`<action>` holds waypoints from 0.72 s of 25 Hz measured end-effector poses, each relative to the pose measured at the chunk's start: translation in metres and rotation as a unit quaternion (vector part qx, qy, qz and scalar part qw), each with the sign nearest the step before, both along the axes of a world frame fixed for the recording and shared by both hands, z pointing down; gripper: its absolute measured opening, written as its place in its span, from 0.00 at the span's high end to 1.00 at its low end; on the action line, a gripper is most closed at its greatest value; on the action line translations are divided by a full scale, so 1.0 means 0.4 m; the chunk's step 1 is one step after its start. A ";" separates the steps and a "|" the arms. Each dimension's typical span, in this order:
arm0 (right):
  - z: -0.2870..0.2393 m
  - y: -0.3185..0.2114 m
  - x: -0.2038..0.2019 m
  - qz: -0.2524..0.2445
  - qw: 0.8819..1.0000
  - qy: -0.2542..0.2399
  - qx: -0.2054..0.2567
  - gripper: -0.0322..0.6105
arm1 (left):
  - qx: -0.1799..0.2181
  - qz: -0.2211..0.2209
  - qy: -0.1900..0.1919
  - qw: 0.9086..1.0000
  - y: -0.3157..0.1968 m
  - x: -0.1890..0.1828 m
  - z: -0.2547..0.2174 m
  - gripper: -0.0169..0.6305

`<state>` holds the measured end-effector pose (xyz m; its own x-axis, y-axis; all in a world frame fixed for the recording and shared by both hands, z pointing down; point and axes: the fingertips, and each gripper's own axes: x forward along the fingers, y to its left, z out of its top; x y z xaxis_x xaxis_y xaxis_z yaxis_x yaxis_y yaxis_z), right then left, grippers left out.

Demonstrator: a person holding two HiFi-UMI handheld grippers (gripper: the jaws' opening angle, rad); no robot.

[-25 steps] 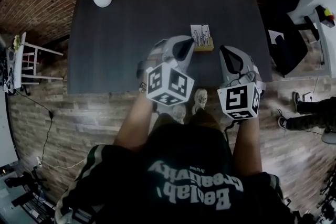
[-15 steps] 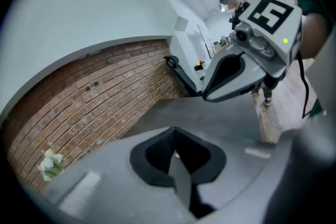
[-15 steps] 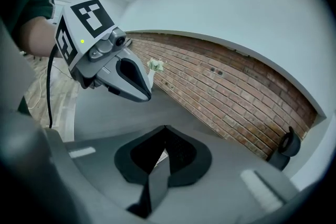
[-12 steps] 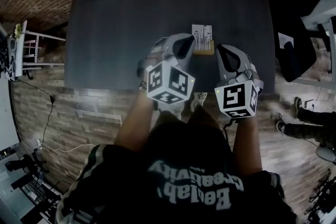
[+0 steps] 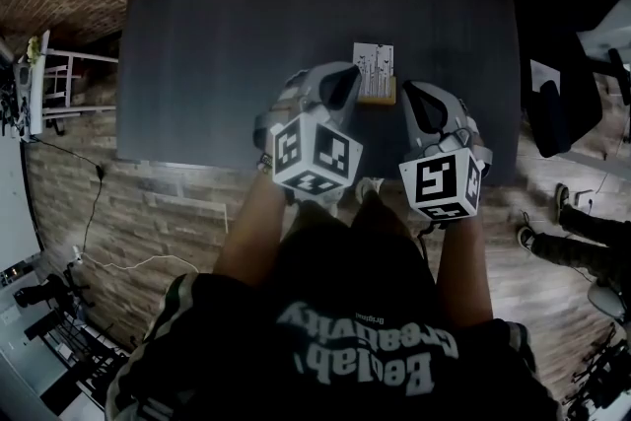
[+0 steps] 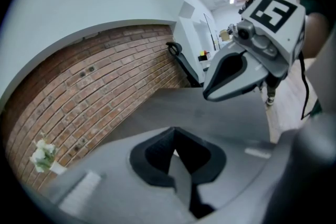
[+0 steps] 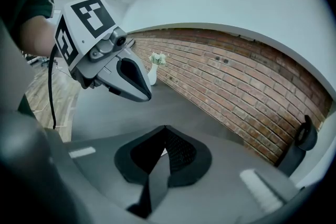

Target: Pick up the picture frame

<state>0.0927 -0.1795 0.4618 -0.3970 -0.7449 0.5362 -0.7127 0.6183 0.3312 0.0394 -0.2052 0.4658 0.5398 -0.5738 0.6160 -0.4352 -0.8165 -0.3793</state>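
Shut and empty, the left gripper [image 5: 342, 87] and right gripper [image 5: 414, 101] hover either side of the small white wood-based picture frame [image 5: 376, 72] by the dark grey table's [image 5: 237, 44] near edge, apparently lining up a grasp.

Left gripper [image 5: 342, 89] and right gripper [image 5: 414, 104]: both closed, nothing held.
I'm holding the pair side by side over the near edge of the table [image 5: 246, 64], a little apart and level with each other, noses tipped down toward its top. On each one the jaws are pressed together with nothing between them. My bare forearms [image 5: 251, 232] run back from that table edge, and the marker cubes [image 5: 315, 153] face up at my head camera.
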 end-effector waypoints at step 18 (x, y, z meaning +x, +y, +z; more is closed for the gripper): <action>0.109 -0.036 0.025 -0.027 0.997 -0.037 -0.061 0.94 | -0.043 -0.061 -0.018 0.997 -0.008 0.017 0.100 0.97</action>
